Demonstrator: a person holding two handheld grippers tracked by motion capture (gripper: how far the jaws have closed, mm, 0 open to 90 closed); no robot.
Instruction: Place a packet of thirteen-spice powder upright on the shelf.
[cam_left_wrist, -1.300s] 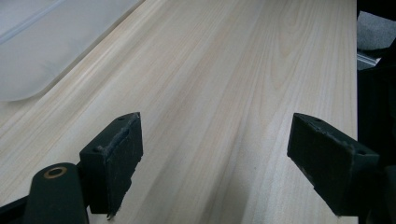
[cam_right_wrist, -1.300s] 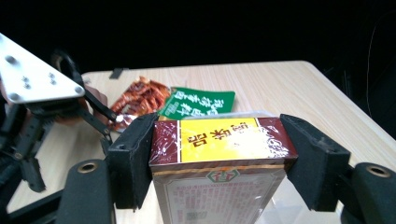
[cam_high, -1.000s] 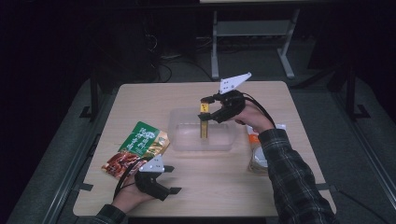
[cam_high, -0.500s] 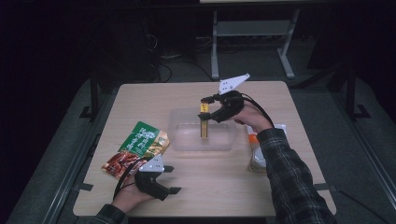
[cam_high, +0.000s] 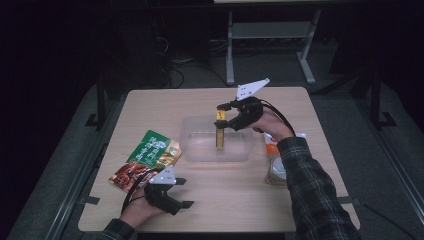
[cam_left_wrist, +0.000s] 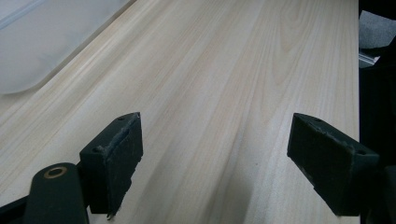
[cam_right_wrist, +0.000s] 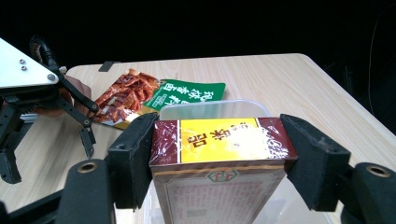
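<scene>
High view: surface (cam_high: 150, 107) is pale wood laminate, rectangular w/ rounded corners. Landmark = clear plastic tub (cam_high: 197, 142), shallow, rectangular, translucent walls, at mid-surface. Right tool (cam_high: 223, 116), black w/ grey triangular plate on top, hangs over the tub's far half, clenched on the top end of a slim box (cam_high: 219, 134): yellow and dark red, cellophane-wrapped, upright, lower end down inside the tub; can't tell if it touches the bottom. Left of the tub, just beside it: flat glossy snack pouch (cam_high: 148, 160), green upper part, red-brown lower part, lying on the surface. Right of the tub: white/orange packet (cam_high: 272, 150), partly under the plaid sleeve (cam_high: 310, 190). Left tool (cam_high: 181, 192) sits low at the near edge, in front of the pouch and nearer the person than the tub, jaws spread, nothing between them.

Left gripper view: two black jaws w/ worn, rough rubber pads, wide apart, released. Bare wood grain between them. Tub corner, frosted and rounded, at upper left.

Right gripper view: jaws press both narrow sides of the box, gripping it firm. Box top shows a yellow panel w/ red characters and dark red ends, crinkled shiny wrap; front face has fine print. Tub rim just behind the box. Pouch beyond the tub, left tool w/ hand farther left.
</scene>
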